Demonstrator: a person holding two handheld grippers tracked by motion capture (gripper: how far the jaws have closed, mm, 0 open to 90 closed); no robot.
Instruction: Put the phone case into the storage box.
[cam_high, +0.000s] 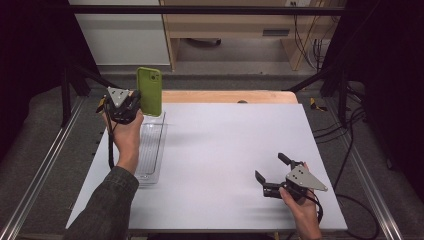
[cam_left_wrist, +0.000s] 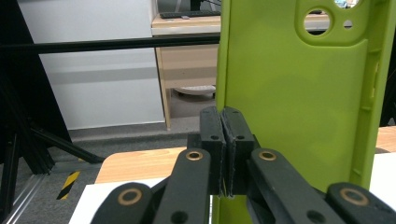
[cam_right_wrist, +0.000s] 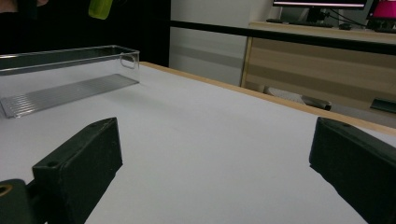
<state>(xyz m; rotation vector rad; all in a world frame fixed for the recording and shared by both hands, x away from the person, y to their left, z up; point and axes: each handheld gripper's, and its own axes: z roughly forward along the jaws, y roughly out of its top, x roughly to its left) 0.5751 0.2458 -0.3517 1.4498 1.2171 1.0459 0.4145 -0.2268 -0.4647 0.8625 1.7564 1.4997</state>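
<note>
A: High view: the left gripper (cam_high: 134, 106) is lifted over the far left corner of the bench (cam_high: 225, 150), holding the green phone case (cam_high: 149, 91) upright. The case stands above the far end of the clear tray (cam_high: 150, 150), which lies along the bench's left edge.

B: Is the grip confirmed? The high view hides the jaws behind the hand and grey plate.

A: The left gripper view settles it. The left gripper (cam_left_wrist: 226, 154) has its jaws pressed together on the case's (cam_left_wrist: 299, 107) side edge, low on the case. That view also gives the inner face of the case and the camera cutouts at the top, which the high view is too small to show.

B: And the right gripper?

A: In the high view, the right gripper (cam_high: 272, 172) sits near the bench's near right corner with jaws spread and nothing between them. It points toward the left side.

B: Does the right gripper view agree?

A: Yes. The right gripper's (cam_right_wrist: 210, 172) jaws stand wide apart, low over bare bench surface (cam_right_wrist: 210, 140). It shows the tray (cam_right_wrist: 65, 70) side-on, with nothing lying in the part it catches, and the bottom tip of the case (cam_right_wrist: 100, 8) at the top edge above the tray. Whether the case touches the tray can't be told from the high view; here it hangs clear above.
</note>
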